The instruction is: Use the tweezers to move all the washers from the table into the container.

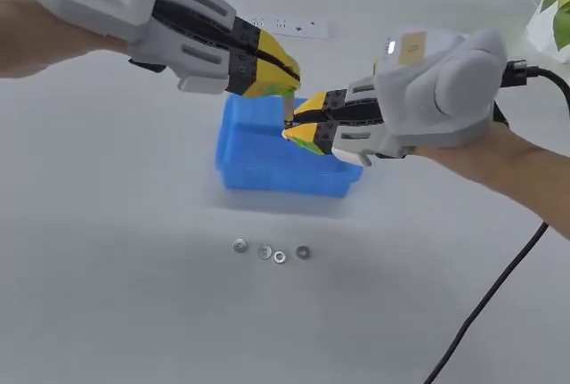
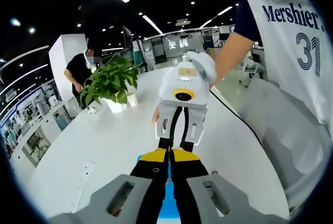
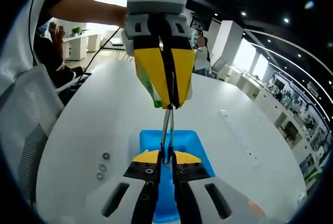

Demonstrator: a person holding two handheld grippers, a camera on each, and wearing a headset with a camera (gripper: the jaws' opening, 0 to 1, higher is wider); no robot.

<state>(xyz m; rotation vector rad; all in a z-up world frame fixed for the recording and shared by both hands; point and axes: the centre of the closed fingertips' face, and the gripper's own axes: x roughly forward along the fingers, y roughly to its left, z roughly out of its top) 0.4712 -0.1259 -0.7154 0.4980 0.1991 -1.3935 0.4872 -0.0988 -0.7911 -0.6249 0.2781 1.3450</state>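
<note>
Both the left gripper (image 3: 169, 104) and right gripper (image 3: 166, 157) have fingers closed, seemingly on the tweezers (image 3: 166, 130), above the container (image 1: 267, 179); settle one firm hold before reaching the near washers (image 1: 264, 251).

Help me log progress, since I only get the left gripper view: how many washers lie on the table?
Observer: Four washers, in a short row on the table.
Operator: Where are they relative to the container?
Observer: The blue container sits just beyond them, apart from the row and under both tools.
Operator: Who has the tweezers?
Observer: The tweezers run from the left tool to the right tool; both look shut on them.
</note>
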